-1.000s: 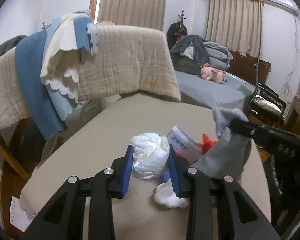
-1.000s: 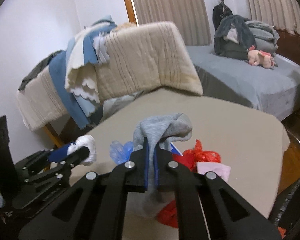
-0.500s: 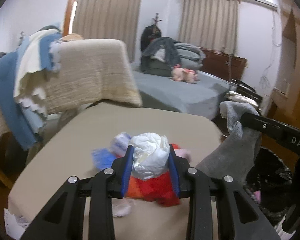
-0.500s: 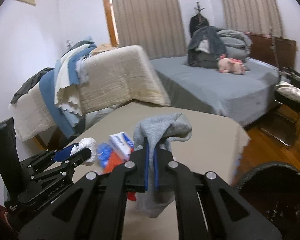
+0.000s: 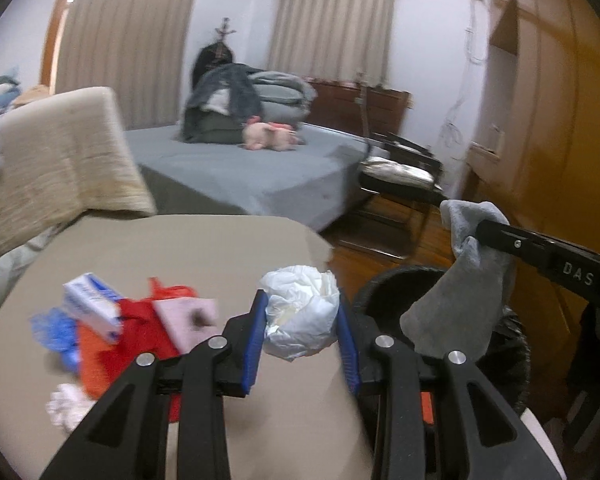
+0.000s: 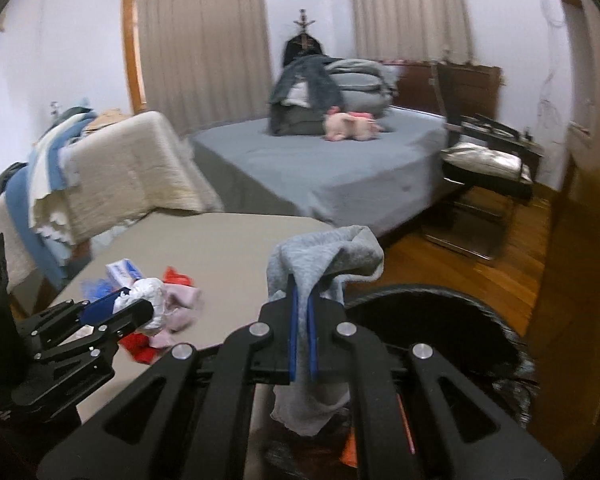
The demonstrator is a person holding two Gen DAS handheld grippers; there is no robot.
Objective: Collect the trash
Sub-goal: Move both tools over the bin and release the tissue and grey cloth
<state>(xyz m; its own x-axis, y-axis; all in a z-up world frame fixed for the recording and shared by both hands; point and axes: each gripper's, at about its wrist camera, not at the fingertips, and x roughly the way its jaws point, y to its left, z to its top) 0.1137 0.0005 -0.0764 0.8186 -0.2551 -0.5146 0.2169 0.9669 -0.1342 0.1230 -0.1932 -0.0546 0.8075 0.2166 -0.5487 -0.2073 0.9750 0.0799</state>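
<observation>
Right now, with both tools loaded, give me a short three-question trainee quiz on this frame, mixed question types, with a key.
1. True or false: the left tool is clamped on a crumpled white wad.
2. What hangs from the right tool? A) red plastic bag B) grey sock C) blue-and-white box
3. Fill in: the grey sock hangs by the dark ____ beside the table.

Key
1. True; the blue pads press both sides of the wad.
2. B; the bag and box lie on the table.
3. Bin; its black-lined rim shows just beyond the sock.
</observation>
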